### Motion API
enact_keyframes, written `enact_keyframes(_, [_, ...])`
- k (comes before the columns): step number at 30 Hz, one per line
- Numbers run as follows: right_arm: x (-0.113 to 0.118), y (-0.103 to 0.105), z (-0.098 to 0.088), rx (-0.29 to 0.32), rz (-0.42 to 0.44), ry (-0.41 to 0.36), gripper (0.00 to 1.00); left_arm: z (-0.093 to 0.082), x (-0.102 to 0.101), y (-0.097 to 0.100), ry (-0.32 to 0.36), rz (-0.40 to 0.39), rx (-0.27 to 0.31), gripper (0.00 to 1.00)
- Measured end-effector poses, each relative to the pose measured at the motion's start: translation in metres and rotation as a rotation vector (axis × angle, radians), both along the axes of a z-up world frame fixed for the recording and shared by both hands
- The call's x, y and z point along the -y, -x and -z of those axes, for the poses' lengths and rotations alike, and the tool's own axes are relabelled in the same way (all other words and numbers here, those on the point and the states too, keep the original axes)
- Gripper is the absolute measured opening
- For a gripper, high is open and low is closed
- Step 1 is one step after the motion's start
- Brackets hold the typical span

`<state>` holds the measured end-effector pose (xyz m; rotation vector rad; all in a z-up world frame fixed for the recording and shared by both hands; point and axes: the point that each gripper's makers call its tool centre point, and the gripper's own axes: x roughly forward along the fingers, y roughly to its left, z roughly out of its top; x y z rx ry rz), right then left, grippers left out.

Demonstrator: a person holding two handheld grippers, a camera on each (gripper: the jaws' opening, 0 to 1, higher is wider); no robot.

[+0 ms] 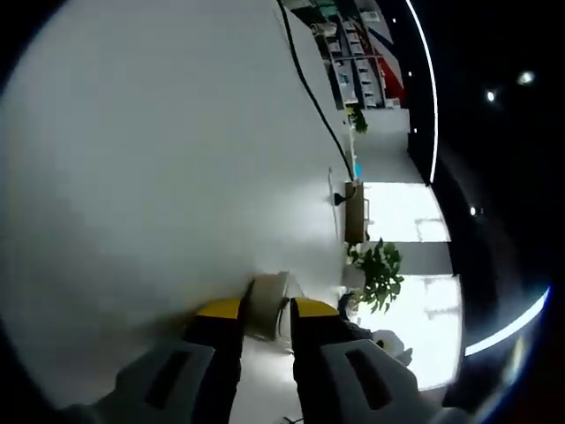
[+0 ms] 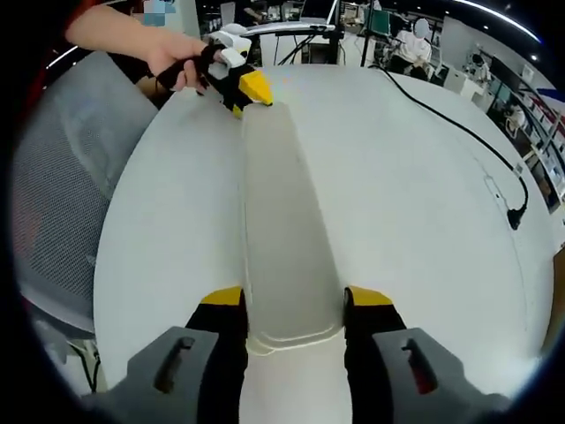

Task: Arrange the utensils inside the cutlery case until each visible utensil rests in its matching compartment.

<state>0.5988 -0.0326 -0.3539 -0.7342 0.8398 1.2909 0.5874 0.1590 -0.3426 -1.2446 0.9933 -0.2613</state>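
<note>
Long translucent plastic cutlery case [image 2: 287, 230] lies on white round surface [image 2: 406, 203]; left gripper [image 2: 250, 91] jaws pinch far end, right gripper [image 2: 293, 305] jaws spread around near end.

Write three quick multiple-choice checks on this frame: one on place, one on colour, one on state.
1. Where is the case's near end relative to the right tool?
A. Between its two jaws
B. Off to one side of both jaws
C. On the chair

2. What colour are the tool tips?
A. Red
B. Yellow
C. Blue

3. What is the state of the left tool?
A. Lying loose on the table
B. Hanging off the table edge
C. Held in a hand at the case's far end

Answers:
1. A. In the right gripper view, the case runs up the table from between the jaws of the right tool.
2. B. Both views show yellow tips.
3. C. A hand grips the left tool at the far end.
</note>
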Motion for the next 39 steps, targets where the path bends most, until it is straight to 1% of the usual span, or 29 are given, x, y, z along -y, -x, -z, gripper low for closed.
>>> enact_keyframes(1, [-0.001,0.000,0.000,-0.001,-0.001,0.005,0.42,0.000,0.001,0.003,0.002,0.017,-0.012,0.21])
enact_keyframes(3, [0.000,0.001,0.001,-0.002,-0.001,0.011,0.42,0.000,0.001,0.004,-0.009,0.035,-0.017,0.21])
enact_keyframes(5, [0.000,0.001,0.001,-0.003,0.002,0.012,0.41,0.000,0.004,0.008,-0.018,0.075,-0.026,0.21])
enact_keyframes(6, [0.000,0.001,0.001,-0.002,0.003,0.013,0.41,0.000,0.007,0.012,-0.037,0.122,-0.009,0.21])
enact_keyframes(9, [0.000,0.002,0.001,0.001,0.003,0.019,0.41,-0.002,0.008,0.011,-0.054,0.118,0.002,0.21])
enact_keyframes(12, [0.000,0.003,0.002,0.002,-0.005,0.027,0.41,-0.001,0.006,0.011,-0.068,0.127,0.036,0.19])
enact_keyframes(14, [0.000,0.003,0.002,0.003,-0.010,0.030,0.40,-0.001,0.006,0.012,-0.071,0.124,0.046,0.18])
enact_keyframes(16, [0.000,0.004,0.002,0.004,-0.016,0.029,0.40,-0.002,0.006,0.011,-0.099,0.154,0.067,0.17])
enact_keyframes(17, [0.000,0.004,0.001,0.006,-0.024,0.029,0.40,-0.001,0.005,0.010,-0.100,0.158,0.049,0.16])
enact_keyframes(19, [0.000,0.005,0.001,0.008,-0.032,0.033,0.40,0.000,0.004,0.008,-0.130,0.192,0.074,0.16])
enact_keyframes(20, [0.000,0.005,0.001,0.007,-0.031,0.033,0.40,0.001,0.003,0.008,-0.115,0.181,0.059,0.17])
enact_keyframes(21, [0.001,0.004,0.001,0.003,-0.020,0.035,0.40,0.001,0.003,0.006,-0.099,0.173,0.055,0.18])
enact_keyframes(22, [0.000,0.004,0.001,0.005,-0.022,0.035,0.40,0.001,0.003,0.004,-0.102,0.176,0.076,0.18])
enact_keyframes(23, [0.001,0.004,0.001,0.007,-0.020,0.035,0.40,0.001,0.002,0.002,-0.105,0.175,0.073,0.19])
enact_keyframes(24, [0.001,0.003,0.001,0.010,-0.022,0.035,0.40,0.000,0.003,0.003,-0.079,0.155,0.033,0.20])
enact_keyframes(25, [0.001,0.002,0.002,0.013,-0.023,0.033,0.40,0.000,0.003,0.002,-0.078,0.154,0.032,0.20])
enact_keyframes(27, [0.000,-0.001,0.002,0.015,-0.011,0.028,0.40,-0.001,-0.002,-0.004,-0.124,0.158,0.078,0.20])
enact_keyframes(28, [0.000,-0.002,0.001,0.018,-0.011,0.028,0.40,-0.002,-0.004,-0.005,-0.122,0.140,0.068,0.19])
enact_keyframes(29, [-0.001,-0.004,0.002,0.020,-0.010,0.029,0.40,-0.004,-0.007,-0.011,-0.121,0.114,0.084,0.19])
enact_keyframes(31, [-0.001,-0.006,0.001,0.029,-0.021,0.032,0.40,-0.007,-0.009,-0.015,-0.104,0.095,0.093,0.18])
enact_keyframes(32, [-0.002,-0.007,0.001,0.036,-0.033,0.036,0.40,-0.008,-0.009,-0.019,-0.108,0.086,0.107,0.16])
enact_keyframes(34, [-0.001,-0.011,0.001,0.031,-0.018,0.033,0.40,-0.006,-0.009,-0.022,-0.121,0.091,0.095,0.12])
enact_keyframes(35, [-0.001,-0.012,0.001,0.028,-0.010,0.031,0.40,-0.007,-0.009,-0.024,-0.128,0.085,0.098,0.11])
enact_keyframes(36, [0.000,-0.016,0.001,0.017,0.028,0.028,0.41,-0.009,-0.007,-0.028,-0.124,0.081,0.110,0.11])
enact_keyframes(39, [0.002,-0.024,0.001,0.025,0.021,0.023,0.41,-0.012,-0.005,-0.034,-0.151,0.083,0.135,0.13])
